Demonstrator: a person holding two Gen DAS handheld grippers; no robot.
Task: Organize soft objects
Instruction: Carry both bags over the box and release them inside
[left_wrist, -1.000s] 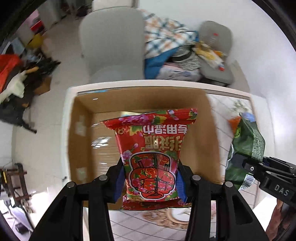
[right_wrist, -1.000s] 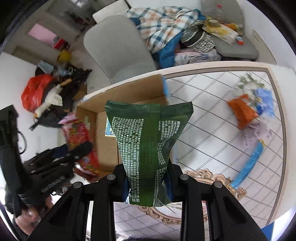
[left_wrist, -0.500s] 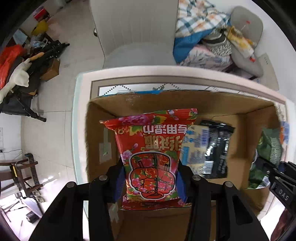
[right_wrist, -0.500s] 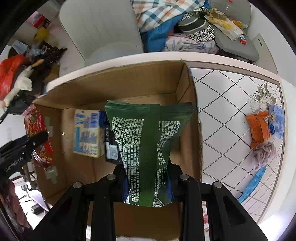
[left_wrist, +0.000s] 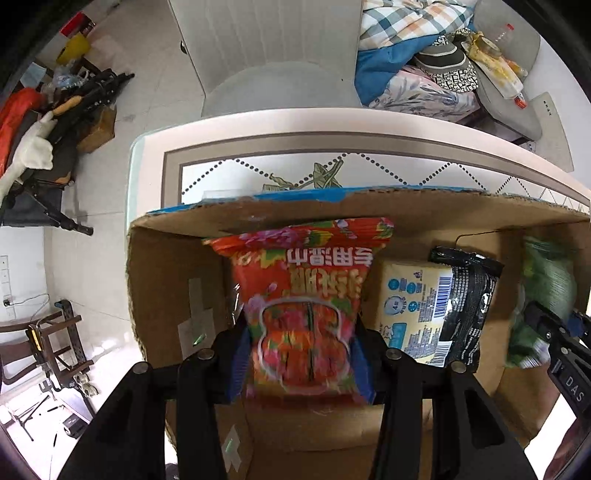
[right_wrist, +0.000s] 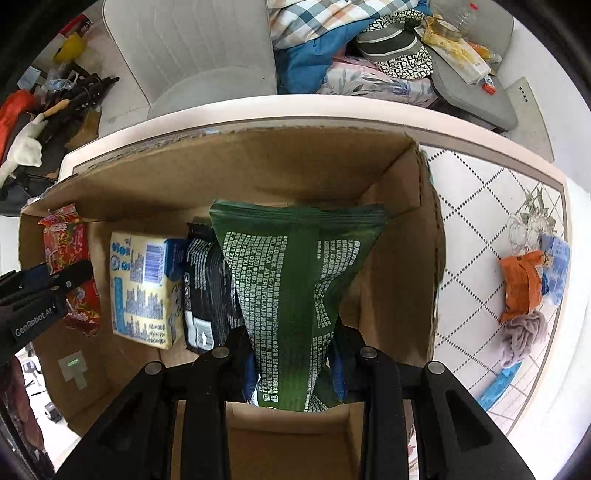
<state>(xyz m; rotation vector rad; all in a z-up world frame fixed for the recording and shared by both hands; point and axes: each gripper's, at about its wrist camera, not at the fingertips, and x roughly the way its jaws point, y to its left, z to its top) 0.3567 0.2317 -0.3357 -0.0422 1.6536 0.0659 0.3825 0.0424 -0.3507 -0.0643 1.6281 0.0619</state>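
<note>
Both claws pinch soft packets down inside the brown corrugated cardboard box (right_wrist: 391, 266).

At left in the left wrist view, the left gripper (left_wrist: 301, 354) squeezes a glossy red floral crinkly packet (left_wrist: 301, 291) by its lower edge; to its right lie a pale yellow-and-blue wrapped pack (left_wrist: 413, 310) and a shiny black foil pouch (left_wrist: 463, 306) on the box floor. At lower centre of the right wrist view, the right gripper (right_wrist: 293, 362) clamps a matte green printed pouch (right_wrist: 295, 280). Likely step: placing. Next, spread each pair of jaws so the limp bags settle.
</note>
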